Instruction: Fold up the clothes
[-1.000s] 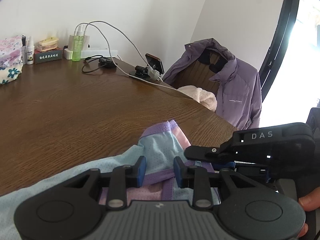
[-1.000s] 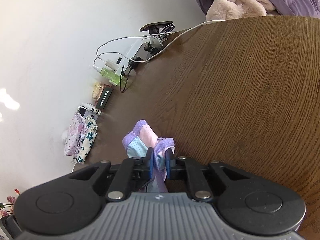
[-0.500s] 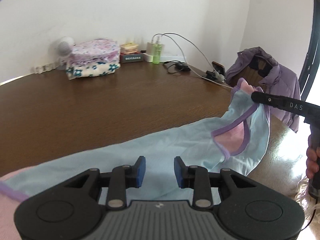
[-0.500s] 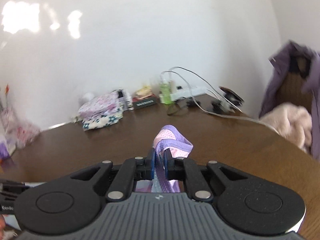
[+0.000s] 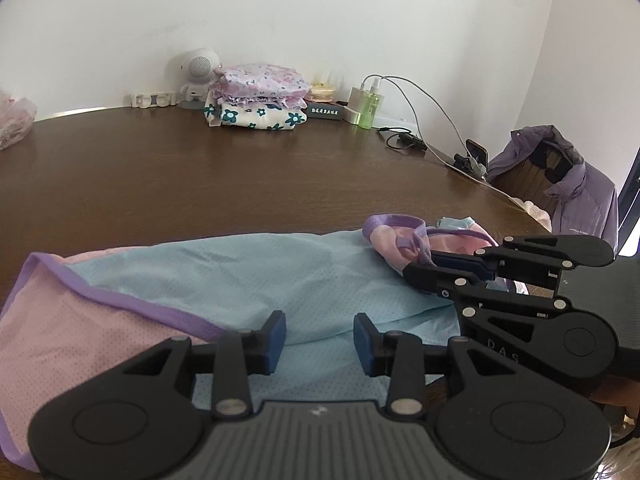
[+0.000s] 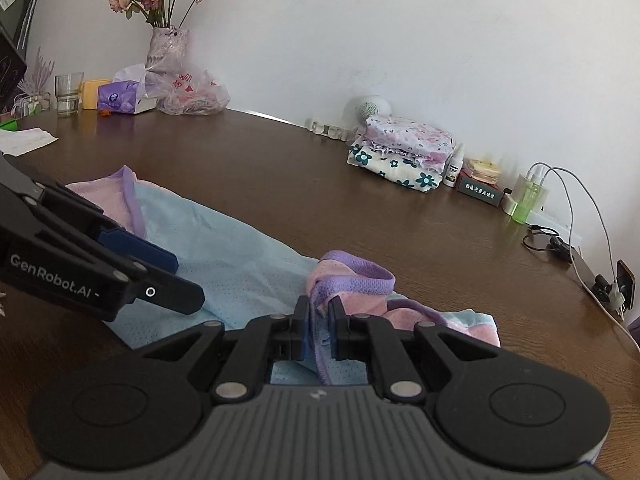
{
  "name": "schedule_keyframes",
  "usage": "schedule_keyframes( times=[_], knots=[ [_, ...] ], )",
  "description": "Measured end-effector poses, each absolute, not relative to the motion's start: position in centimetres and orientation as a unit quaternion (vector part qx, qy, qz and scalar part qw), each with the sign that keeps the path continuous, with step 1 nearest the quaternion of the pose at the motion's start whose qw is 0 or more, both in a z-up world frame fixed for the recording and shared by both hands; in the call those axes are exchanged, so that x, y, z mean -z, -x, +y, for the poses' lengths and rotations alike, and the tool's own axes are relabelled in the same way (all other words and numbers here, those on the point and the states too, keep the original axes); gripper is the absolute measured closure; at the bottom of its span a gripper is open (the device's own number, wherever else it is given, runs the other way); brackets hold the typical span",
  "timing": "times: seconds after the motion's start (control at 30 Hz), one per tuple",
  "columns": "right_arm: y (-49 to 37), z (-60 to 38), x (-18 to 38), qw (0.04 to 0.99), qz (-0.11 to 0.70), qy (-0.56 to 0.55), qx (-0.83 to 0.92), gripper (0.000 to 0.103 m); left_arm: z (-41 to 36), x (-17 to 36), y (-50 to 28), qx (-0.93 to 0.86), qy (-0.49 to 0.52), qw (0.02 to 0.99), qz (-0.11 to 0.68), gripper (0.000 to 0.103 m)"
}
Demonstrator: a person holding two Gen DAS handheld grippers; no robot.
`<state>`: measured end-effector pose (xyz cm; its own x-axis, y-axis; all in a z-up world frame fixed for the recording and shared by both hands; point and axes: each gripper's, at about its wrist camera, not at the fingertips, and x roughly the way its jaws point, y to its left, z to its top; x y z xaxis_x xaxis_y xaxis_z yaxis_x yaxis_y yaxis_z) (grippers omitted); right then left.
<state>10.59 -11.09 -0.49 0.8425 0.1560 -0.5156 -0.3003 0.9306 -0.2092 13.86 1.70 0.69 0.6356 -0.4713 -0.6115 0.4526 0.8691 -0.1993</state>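
Observation:
A light blue mesh garment point(image 5: 248, 272) with pink panels and purple trim lies stretched across the brown table point(image 5: 200, 168). My left gripper point(image 5: 320, 338) hovers over its blue middle. Its jaws are opening and nothing is pinched between the blue pads. My right gripper point(image 6: 320, 322) is shut on the bunched purple-trimmed end of the garment point(image 6: 224, 256), low on the table. In the left wrist view the right gripper point(image 5: 416, 272) comes in from the right with that bunched end in it. The left gripper point(image 6: 160, 276) shows at the left edge of the right wrist view.
A stack of folded floral clothes point(image 5: 256, 100) sits at the back by the wall, beside a white speaker point(image 5: 196, 72), a green bottle point(image 5: 370, 110) and charger cables. A phone on a stand point(image 5: 476, 152) and a chair with a purple jacket point(image 5: 568, 196) are on the right. A flower vase point(image 6: 168, 40) and a glass point(image 6: 69, 92) stand far left.
The right gripper has rolled upright and brought the lifted garment end down onto the table. The left gripper has slid left along the cloth and its jaws stand a little wider.

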Motion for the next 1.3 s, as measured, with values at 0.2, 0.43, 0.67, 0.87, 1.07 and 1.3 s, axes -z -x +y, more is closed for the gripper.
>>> schedule_keyframes(
  times=[0.2, 0.43, 0.67, 0.87, 1.07, 1.3],
  knots=[
    [-8.3, -14.3, -1.2, 0.948, 0.26, 0.039, -0.18, 0.062, 2.0, -1.1, -14.2, 0.26, 0.028, 0.9, 0.348, 0.064],
    [-4.1, -20.9, -3.3, 0.962, 0.245, 0.015, -0.122, 0.059, -2.2, -5.5, -15.2, 0.336, -0.065, 0.896, 0.283, 0.059],
    [-5.2, -22.2, -1.5, 0.956, 0.264, 0.017, -0.129, 0.059, -11.2, -5.0, -18.7, 0.401, -0.268, 0.829, 0.283, 0.064],
    [-6.7, -22.4, -1.0, 0.953, 0.264, 0.011, -0.148, 0.059, -14.3, -2.9, -20.8, 0.43, -0.334, 0.783, 0.301, 0.071],
    [-7.6, -22.6, -0.1, 0.947, 0.274, 0.001, -0.168, 0.059, -14.2, -3.0, -21.6, 0.452, -0.312, 0.784, 0.287, 0.101],
    [-8.0, -22.1, 1.0, 0.936, 0.299, 0.006, -0.187, 0.059, -13.2, -2.1, -18.7, 0.395, -0.38, 0.809, 0.212, 0.101]
  ],
)
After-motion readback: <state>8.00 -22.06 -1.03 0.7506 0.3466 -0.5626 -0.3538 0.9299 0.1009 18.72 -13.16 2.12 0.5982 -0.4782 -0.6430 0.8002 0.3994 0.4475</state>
